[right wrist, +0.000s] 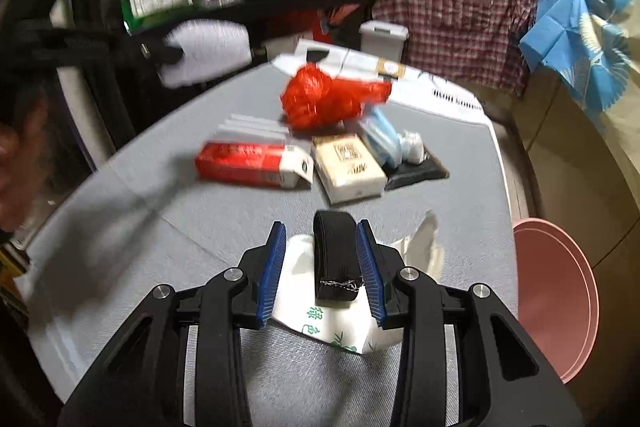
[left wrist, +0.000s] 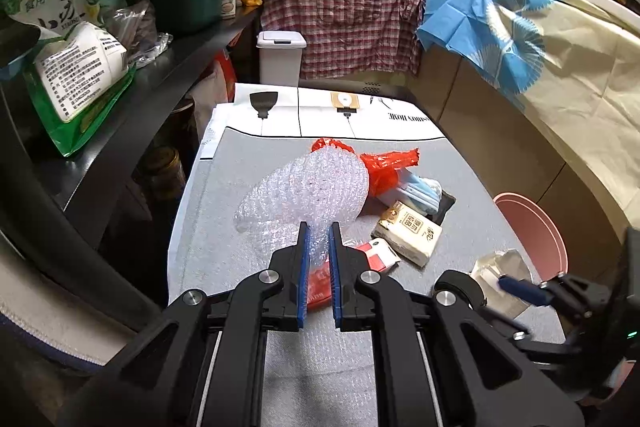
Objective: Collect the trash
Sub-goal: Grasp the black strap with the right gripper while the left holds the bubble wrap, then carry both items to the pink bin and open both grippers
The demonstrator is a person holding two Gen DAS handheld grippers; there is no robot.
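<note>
My left gripper (left wrist: pixel 319 231) is shut on a sheet of clear bubble wrap (left wrist: pixel 308 187) and holds it up over the grey table mat (left wrist: pixel 224 187). The right wrist view shows that wrap as a white blur (right wrist: pixel 208 51) at the left. My right gripper (right wrist: pixel 321 225) stands open low over the mat. A black strap-like piece (right wrist: pixel 336 255) lies between its blue pads, on a white plastic bag with green print (right wrist: pixel 320 319). Beyond lie a red-and-white carton (right wrist: pixel 252 163), a beige tissue pack (right wrist: pixel 348 167), a crumpled red plastic bag (right wrist: pixel 324 99) and blue face masks (right wrist: pixel 384 139).
A pink bin (right wrist: pixel 556 299) stands on the floor at the table's right edge. A small white lidded bin (left wrist: pixel 280 59) sits past the far end. Black shelves (left wrist: pixel 192 39) with bags and a green box run along the left. Cloths hang at the back and right.
</note>
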